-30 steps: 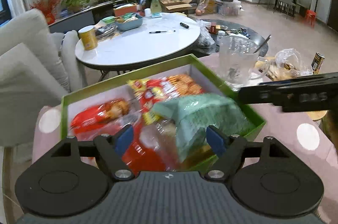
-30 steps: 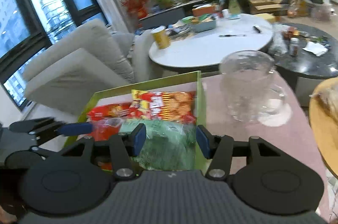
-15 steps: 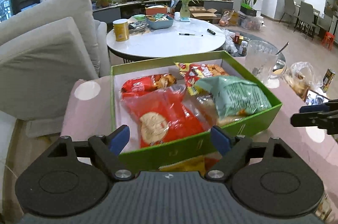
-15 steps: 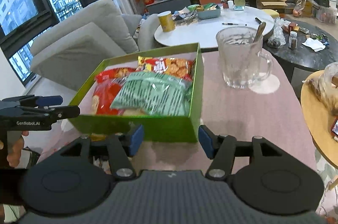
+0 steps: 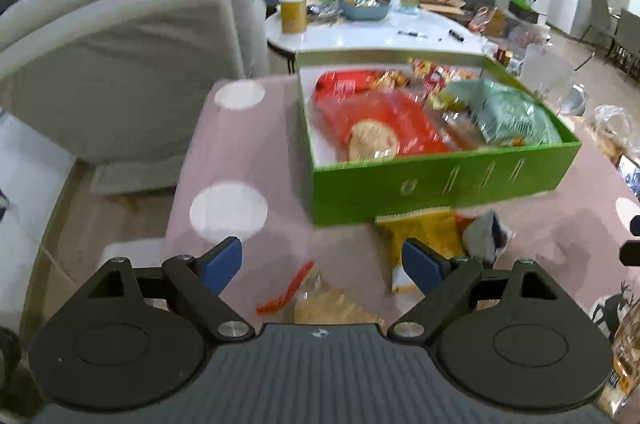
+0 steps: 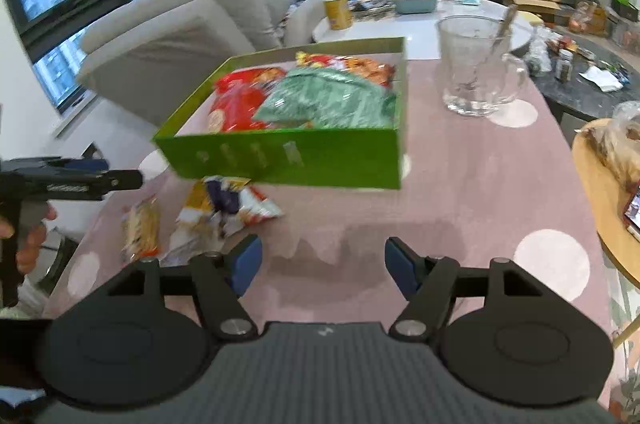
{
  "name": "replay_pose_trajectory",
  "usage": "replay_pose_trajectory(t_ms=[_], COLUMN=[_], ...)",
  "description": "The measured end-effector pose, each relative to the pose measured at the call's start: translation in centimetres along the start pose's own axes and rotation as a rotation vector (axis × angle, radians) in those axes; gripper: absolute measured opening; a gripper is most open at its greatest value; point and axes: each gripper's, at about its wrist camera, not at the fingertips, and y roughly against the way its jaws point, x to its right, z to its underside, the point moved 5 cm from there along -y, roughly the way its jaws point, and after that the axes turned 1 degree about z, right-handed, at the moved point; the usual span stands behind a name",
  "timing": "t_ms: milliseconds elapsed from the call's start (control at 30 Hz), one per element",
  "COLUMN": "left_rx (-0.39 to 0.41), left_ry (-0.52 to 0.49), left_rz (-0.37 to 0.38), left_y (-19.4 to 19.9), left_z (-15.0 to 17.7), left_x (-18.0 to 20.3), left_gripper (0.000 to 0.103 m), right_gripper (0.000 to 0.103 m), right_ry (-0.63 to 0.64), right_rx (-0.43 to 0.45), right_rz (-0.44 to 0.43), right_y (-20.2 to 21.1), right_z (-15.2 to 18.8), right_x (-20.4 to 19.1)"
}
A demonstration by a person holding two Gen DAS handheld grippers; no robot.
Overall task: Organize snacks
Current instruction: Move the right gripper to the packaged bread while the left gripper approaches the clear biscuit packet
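A green box (image 5: 440, 180) (image 6: 288, 156) stands on the pink dotted table and holds a red cookie packet (image 5: 380, 128), a pale green bag (image 5: 508, 112) (image 6: 332, 100) and other red snack packets. In front of the box lie a yellow packet (image 5: 424, 228) (image 6: 224, 204) and a clear packet with a red strip (image 5: 320, 300) (image 6: 140, 228). My left gripper (image 5: 322, 262) is open and empty, just above the clear packet. My right gripper (image 6: 322, 264) is open and empty over bare tablecloth, right of the loose packets.
A glass mug (image 6: 476, 64) stands right of the box. A beige sofa (image 5: 120, 64) is at the left. A white round table (image 5: 372, 32) with clutter lies behind. A wooden side table (image 6: 604, 192) with a bag and a phone sits at the right.
Both grippers have pulled back from the box toward the table's near edge. The loose packets in front of the box have come into view. Both stay open.
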Motion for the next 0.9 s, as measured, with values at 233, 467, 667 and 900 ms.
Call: replay_pose_trajectory(t_ms=[233,467,667,900], left_rx=[-0.043,-0.111,-0.143,-0.154], left_ry=[-0.013,0.008,-0.004,0.028], left_rz=[-0.031,-0.092,-0.102,-0.081], left_y=[-0.6,-1.9,-3.1,-3.7], left_z=[1.8,3.0,3.6,4.1], left_x=[0.3,0.5,0.8,0.5], left_gripper=[0.086,0.087,0.087,0.087], right_gripper=[0.079,0.08,0.081,0.082], right_ry=[0.066,0.109,0.222,0.274], right_rx=[-0.008,-0.028,-0.062,-0.134], right_rz=[-0.029,-0.046,-0.088,-0.126], right_y=[0.7,0.9,1.2,0.5], right_z=[1.4,2.7,4.5,5.8], right_x=[-2.3,-4.0,-5.8,-6.7])
